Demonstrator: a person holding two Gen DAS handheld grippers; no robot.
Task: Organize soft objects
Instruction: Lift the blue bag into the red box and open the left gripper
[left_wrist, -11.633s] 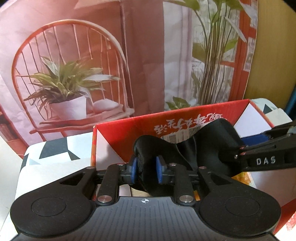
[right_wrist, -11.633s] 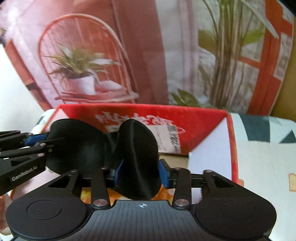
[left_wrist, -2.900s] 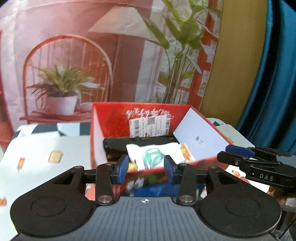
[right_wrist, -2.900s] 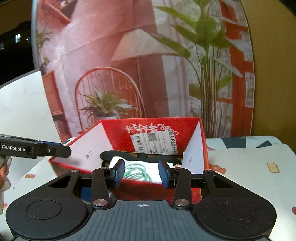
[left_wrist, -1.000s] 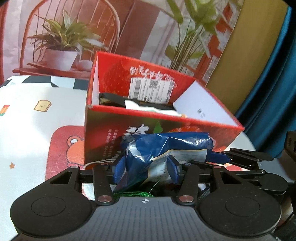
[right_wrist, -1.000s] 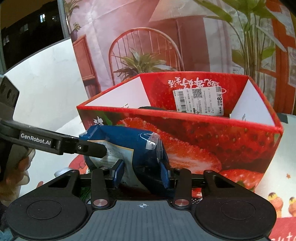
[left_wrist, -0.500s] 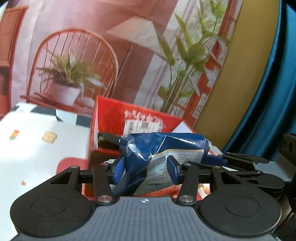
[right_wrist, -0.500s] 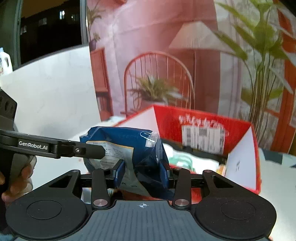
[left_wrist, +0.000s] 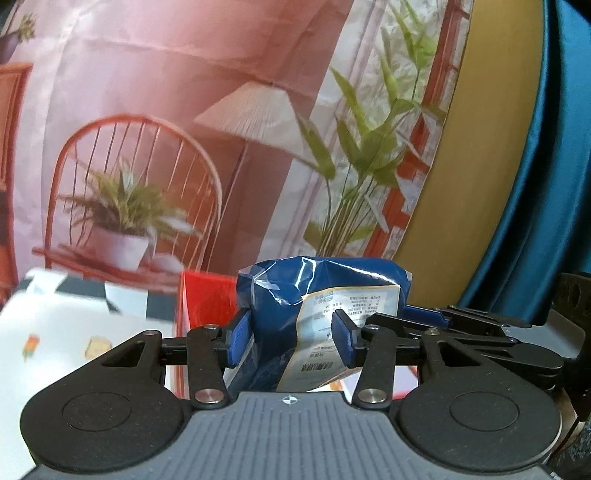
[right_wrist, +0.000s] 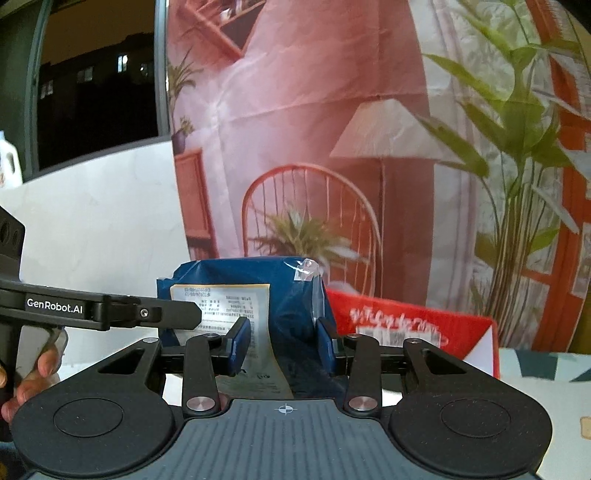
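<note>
Both hand-held grippers have risen with the blue packet (left_wrist: 317, 295) since a second ago, when it hung low against the strawberry-printed front of the red box (right_wrist: 402, 325); now the packet rides above the box's rim, with only the far wall and its label showing behind it.

Each end of the packet is pinched: the left hand-held gripper (left_wrist: 291, 332) is closed on the end nearer the white label (left_wrist: 332, 332), and the right hand-held gripper (right_wrist: 280, 343) is clamped on the other end, its blue pads pressed into the crinkled film. The packet's long axis runs across, from one gripper to the other, roughly level, so it spans the gap between the two hands and sags a little below them.

What matters for the coming move is that the box lies ahead of and below the packet, its open top beyond the fingertips. In the right wrist view the box sits to the right of the packet, so the right hand appears nearer to it, though the fisheye bend and motion blur make that uncertain. Carrying the packet forward over the rim, then lowering it, looks like the step ahead.
</note>
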